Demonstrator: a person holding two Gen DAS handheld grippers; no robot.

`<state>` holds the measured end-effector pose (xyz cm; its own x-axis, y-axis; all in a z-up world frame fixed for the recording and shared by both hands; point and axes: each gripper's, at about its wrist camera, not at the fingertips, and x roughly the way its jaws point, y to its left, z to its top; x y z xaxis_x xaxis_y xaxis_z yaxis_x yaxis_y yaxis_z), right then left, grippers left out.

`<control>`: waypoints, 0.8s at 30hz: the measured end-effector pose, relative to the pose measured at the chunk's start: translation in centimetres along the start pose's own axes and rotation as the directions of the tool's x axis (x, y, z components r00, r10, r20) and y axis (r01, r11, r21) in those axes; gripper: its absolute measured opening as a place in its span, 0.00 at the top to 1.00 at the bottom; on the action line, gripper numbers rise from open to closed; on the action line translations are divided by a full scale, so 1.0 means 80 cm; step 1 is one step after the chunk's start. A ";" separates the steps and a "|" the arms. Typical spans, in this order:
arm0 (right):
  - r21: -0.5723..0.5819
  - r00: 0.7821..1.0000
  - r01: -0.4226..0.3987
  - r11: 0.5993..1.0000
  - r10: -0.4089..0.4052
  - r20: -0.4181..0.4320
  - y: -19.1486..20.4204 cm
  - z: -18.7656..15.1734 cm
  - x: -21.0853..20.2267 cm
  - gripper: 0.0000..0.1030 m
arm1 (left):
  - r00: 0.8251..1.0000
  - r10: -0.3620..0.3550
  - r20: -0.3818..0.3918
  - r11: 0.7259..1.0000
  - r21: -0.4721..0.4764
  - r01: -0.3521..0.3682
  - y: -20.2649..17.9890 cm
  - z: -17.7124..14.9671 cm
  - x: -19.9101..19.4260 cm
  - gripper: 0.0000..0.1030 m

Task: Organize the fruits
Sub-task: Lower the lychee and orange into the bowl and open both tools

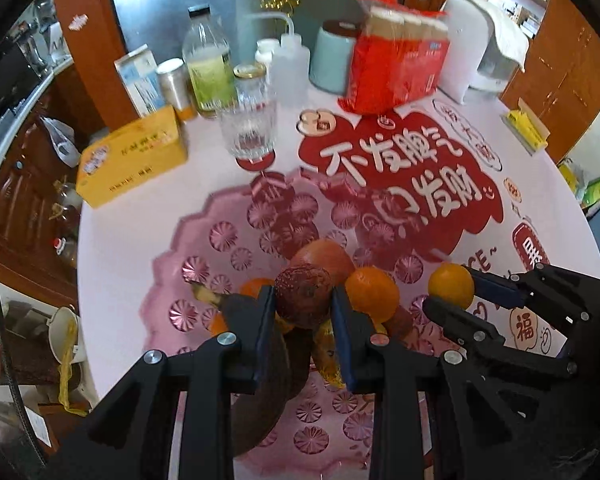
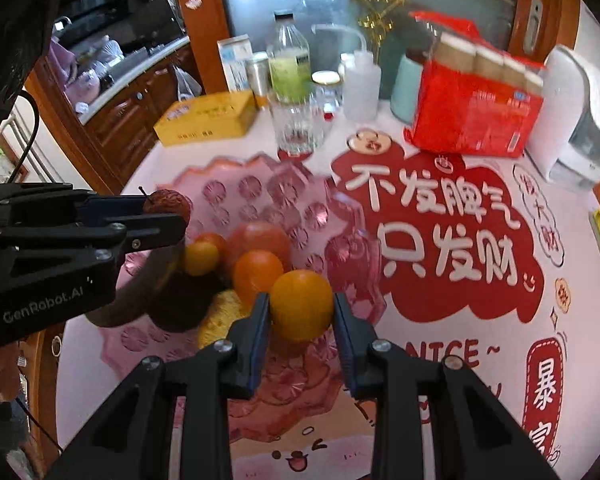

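My left gripper (image 1: pixel 303 300) is shut on a wrinkled dark red passion fruit (image 1: pixel 304 295), held just above the pink glass fruit plate (image 1: pixel 204 240). From the right wrist view that left gripper (image 2: pixel 168 216) comes in from the left with the passion fruit (image 2: pixel 168 202) at its tips. My right gripper (image 2: pixel 302 314) is shut on an orange (image 2: pixel 301 304) over the plate's near right rim (image 2: pixel 352 248); in the left wrist view the right gripper (image 1: pixel 452 294) holds that orange (image 1: pixel 451 285). In the plate lie several oranges (image 2: pixel 257 271), an apple (image 2: pixel 260 238) and dark overripe bananas (image 2: pixel 172 296).
Behind the plate stand a ribbed glass (image 1: pixel 249 128), a yellow box (image 1: pixel 134 156), bottles (image 1: pixel 208 68), a teal cup (image 1: pixel 332 58), a red package (image 1: pixel 396 68) and a white water dispenser (image 1: pixel 476 48). The red-and-white printed tablecloth (image 2: pixel 440 220) lies bare to the right. The round table's edge falls off at the left.
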<state>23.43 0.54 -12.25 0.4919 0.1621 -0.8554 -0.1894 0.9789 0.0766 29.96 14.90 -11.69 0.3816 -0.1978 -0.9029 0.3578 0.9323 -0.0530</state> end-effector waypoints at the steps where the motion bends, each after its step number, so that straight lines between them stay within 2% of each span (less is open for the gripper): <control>1: 0.003 1.000 0.000 1.000 0.000 -0.013 -0.001 -0.002 0.006 0.69 | 1.000 -0.002 -0.008 1.000 0.001 0.002 0.000 -0.001 0.006 0.74; 8: 0.001 0.998 -0.018 1.000 0.018 -0.065 0.001 -0.011 0.029 0.68 | 1.000 -0.002 -0.019 1.000 -0.003 0.002 0.001 -0.002 0.024 0.71; 11: -0.009 0.997 -0.042 0.999 0.041 -0.060 0.006 -0.014 0.028 0.58 | 1.000 -0.003 -0.013 1.000 -0.008 0.003 0.001 -0.002 0.023 0.57; 13: -0.018 0.997 -0.056 0.998 0.055 -0.046 0.008 -0.015 0.024 0.51 | 1.000 0.006 -0.004 1.000 -0.009 -0.006 0.002 -0.004 0.022 0.40; 15: -0.028 0.998 -0.058 0.998 0.057 -0.035 0.011 -0.015 0.021 0.50 | 1.000 0.017 0.005 1.000 -0.006 -0.017 0.001 -0.006 0.018 0.36; 19: -0.033 0.998 -0.063 0.997 0.062 -0.031 0.012 -0.015 0.018 0.49 | 0.999 0.034 0.026 0.999 -0.014 -0.033 0.001 -0.008 0.009 0.20; 24: -0.022 0.997 -0.067 0.998 0.066 -0.031 0.010 -0.018 0.012 0.49 | 0.999 0.029 0.040 0.998 -0.049 -0.027 0.005 -0.010 -0.006 0.11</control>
<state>22.51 1.32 -13.73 0.4516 0.2229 -0.8639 -0.2403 0.9629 0.1228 29.20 15.60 -11.63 0.4259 -0.1831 -0.8861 0.3054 0.9509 -0.0497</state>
